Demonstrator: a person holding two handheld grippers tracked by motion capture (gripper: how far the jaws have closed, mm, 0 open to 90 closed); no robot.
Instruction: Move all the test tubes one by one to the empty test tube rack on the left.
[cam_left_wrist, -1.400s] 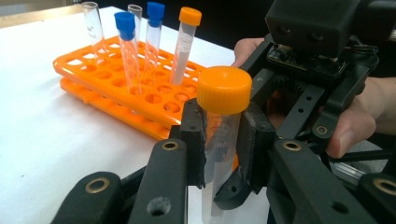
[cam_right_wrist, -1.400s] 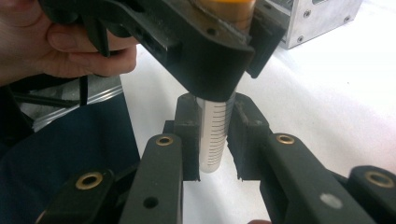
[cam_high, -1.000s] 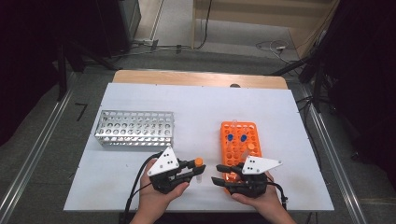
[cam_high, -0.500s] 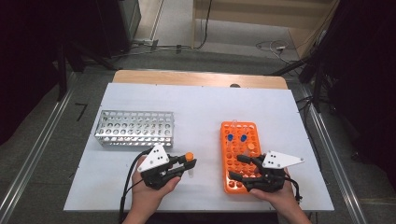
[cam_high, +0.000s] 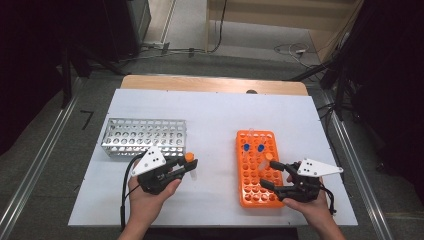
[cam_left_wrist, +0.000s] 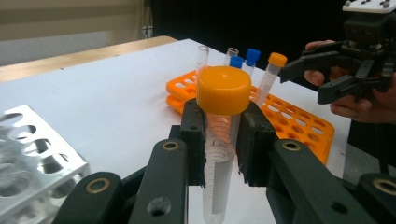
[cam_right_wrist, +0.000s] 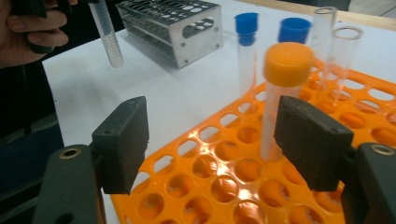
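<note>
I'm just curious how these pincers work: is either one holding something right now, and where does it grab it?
The left gripper clamps an orange-capped tube just below its cap. The right gripper has just been opening; nothing is between its jaws.

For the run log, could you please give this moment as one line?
left tongs: shut on orange-capped tube | right tongs: open, just been opening, nothing gripped, over orange rack | metal rack: untouched

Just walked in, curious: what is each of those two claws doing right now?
Left gripper: closed on the orange-capped tube.
Right gripper: jaws open and just been opening, holding nothing, over the orange rack.
</note>
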